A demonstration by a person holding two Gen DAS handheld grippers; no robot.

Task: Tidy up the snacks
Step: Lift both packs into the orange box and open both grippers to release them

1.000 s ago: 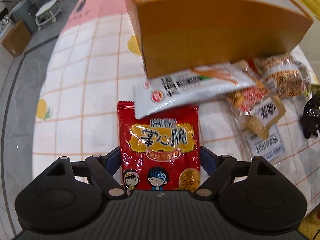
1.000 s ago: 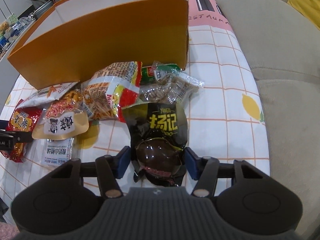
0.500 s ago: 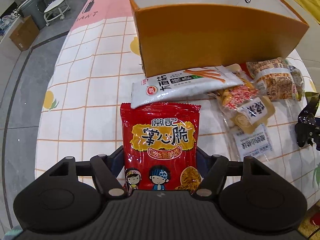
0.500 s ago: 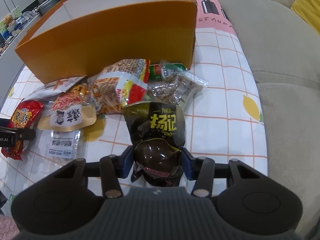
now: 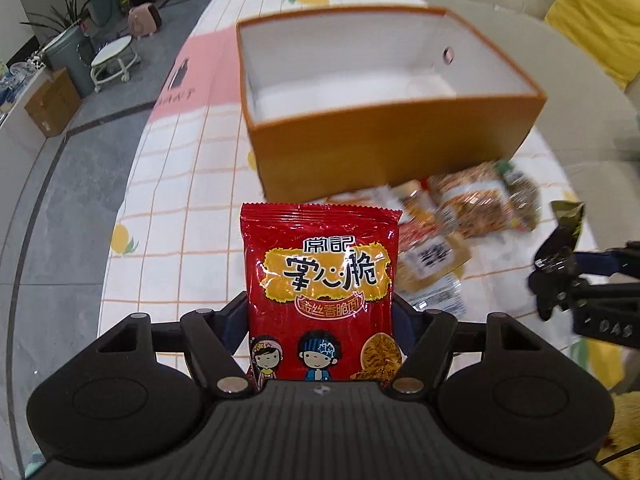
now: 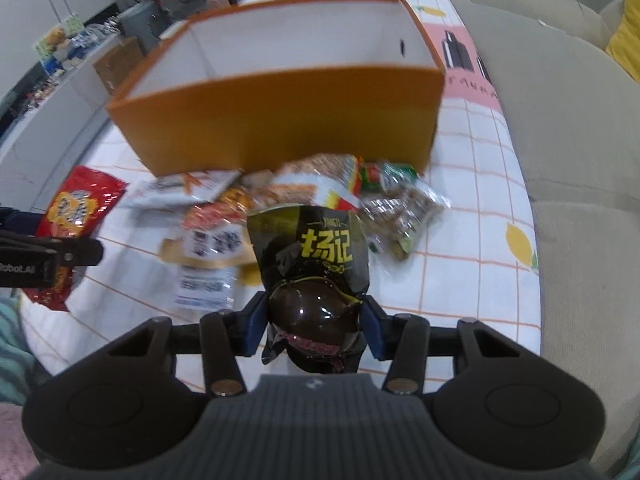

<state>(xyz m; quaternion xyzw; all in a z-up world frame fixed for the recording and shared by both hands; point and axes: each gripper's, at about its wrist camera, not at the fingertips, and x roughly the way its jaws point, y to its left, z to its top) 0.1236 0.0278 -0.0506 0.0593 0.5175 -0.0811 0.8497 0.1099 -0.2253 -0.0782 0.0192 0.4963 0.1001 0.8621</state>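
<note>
Left wrist view: my left claw (image 5: 320, 322) squeezes a shiny red snack bag (image 5: 320, 292), up off the checked cloth (image 5: 188, 184). My right claw (image 6: 314, 322) squeezes a black egg pack (image 6: 312, 280). The open orange cardboard box (image 5: 384, 136) sits farther away, other snacks (image 6: 304, 196) beside it.

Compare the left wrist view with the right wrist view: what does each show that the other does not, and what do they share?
Only the left wrist view shows the front of the red packet held in the left claw, and the box's white floor. Only the right wrist view shows the black packet's front, held in the right claw, and the green packet. Both show the orange box and the loose snacks on the tablecloth.
</note>
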